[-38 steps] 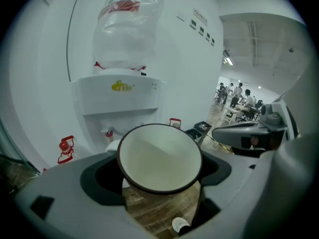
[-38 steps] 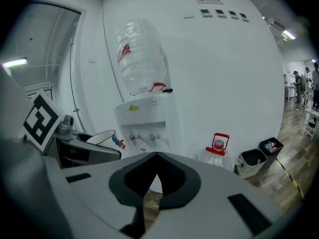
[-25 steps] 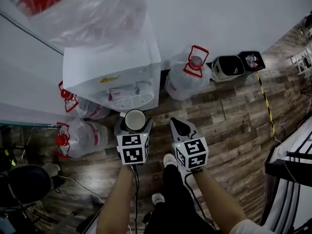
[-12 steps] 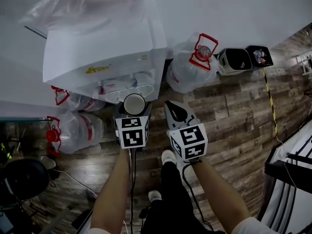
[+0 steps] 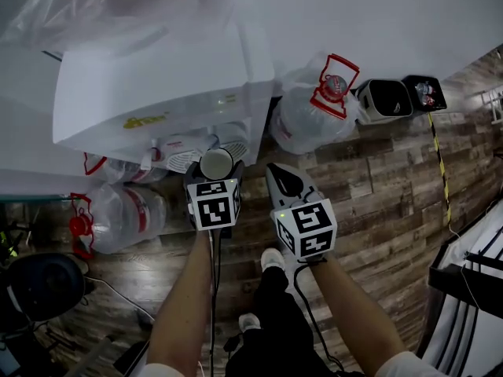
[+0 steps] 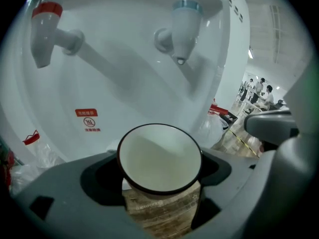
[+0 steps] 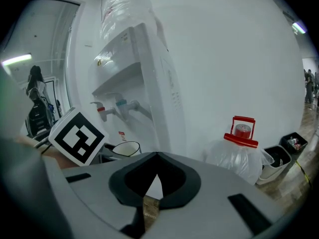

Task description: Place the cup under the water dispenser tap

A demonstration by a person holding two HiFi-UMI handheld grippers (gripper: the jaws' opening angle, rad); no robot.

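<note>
Left gripper, jaws clamped on the cup, has advanced to the dispenser; cup now nearly beneath the blue tap. Right gripper: jaws pressed together, empty

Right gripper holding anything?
No, the right gripper has its grey jaws closed tip to tip with nothing held between them.

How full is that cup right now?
Empty. The left gripper view looks down into the cup, and only its bare white inside shows, with no water.
</note>
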